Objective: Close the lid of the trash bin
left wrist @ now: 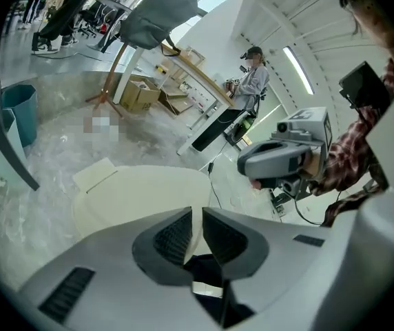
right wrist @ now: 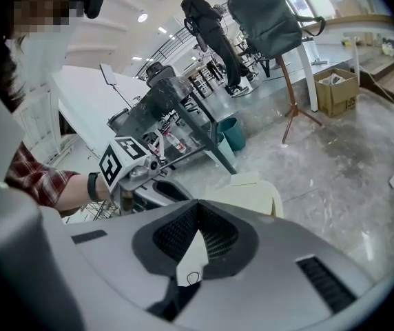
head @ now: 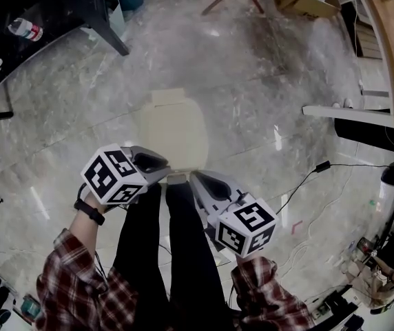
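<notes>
The trash bin [head: 173,133] stands on the floor [head: 266,74] right in front of the person's legs. It is a pale cream color. From above, its lid [left wrist: 135,192] lies flat on top of the bin. I see no dark gap under it and nothing sticking up, so the lid looks shut.

The left gripper [head: 152,163] hangs just over the near edge of the bin. Its jaws are almost together, with only a thin slit between them. Nothing is in them. The right gripper [head: 207,183] is beside it, near the same edge. Its jaws meet at the tips and hold nothing too. I cannot tell if either gripper touches the bin.

So I think the job is done, or very close to done. The lid is down and both grippers are empty. All that may be left is a small push to make sure the lid sits tight, and then pulling the grippers away.
</notes>
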The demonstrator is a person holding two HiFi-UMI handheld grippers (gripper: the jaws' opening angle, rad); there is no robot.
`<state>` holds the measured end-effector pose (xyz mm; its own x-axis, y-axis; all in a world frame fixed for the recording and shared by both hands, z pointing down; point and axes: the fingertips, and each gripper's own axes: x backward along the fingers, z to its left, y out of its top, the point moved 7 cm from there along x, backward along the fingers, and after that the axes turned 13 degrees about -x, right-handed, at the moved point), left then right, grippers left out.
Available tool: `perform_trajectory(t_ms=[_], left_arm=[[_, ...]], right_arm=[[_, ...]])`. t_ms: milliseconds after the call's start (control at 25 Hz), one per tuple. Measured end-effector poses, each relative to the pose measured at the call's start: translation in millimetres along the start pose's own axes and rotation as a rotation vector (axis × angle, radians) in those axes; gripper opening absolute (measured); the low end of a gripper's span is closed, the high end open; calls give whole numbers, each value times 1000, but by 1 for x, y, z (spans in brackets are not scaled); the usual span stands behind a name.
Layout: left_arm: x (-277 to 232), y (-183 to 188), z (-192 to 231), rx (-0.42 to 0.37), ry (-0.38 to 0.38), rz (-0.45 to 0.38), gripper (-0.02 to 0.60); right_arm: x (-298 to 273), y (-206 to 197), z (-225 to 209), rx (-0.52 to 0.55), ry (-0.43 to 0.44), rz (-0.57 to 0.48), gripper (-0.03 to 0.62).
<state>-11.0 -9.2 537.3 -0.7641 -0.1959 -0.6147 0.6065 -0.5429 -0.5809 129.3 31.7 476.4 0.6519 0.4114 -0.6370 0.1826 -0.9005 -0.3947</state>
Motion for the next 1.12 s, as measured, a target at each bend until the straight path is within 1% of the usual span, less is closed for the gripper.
perform_trajectory(t_ms=[200,360,560,760,960,1120], left_arm=[[-29,-32,-6,32,16,38,21],[-51,-52,-4,46,14,72,21],[-76,-72,-3,34,54,115,21],[-96,-87,1,56,85,147,21],[-111,-97,5,26,84,212,21],[-118,-106,10,14,118,266,21]], right_arm=[[-4,-11,-12,-23,-23,10,12],[-12,-17,-24,-40,-38,13,12],[-22,-24,-36,-52,-50,23,12],[-27,-33,-47,-50,-63,43,12],[-34,-41,-55,-51,-70,60,12],[-36,-45,-57,-57,-75,64,12]])
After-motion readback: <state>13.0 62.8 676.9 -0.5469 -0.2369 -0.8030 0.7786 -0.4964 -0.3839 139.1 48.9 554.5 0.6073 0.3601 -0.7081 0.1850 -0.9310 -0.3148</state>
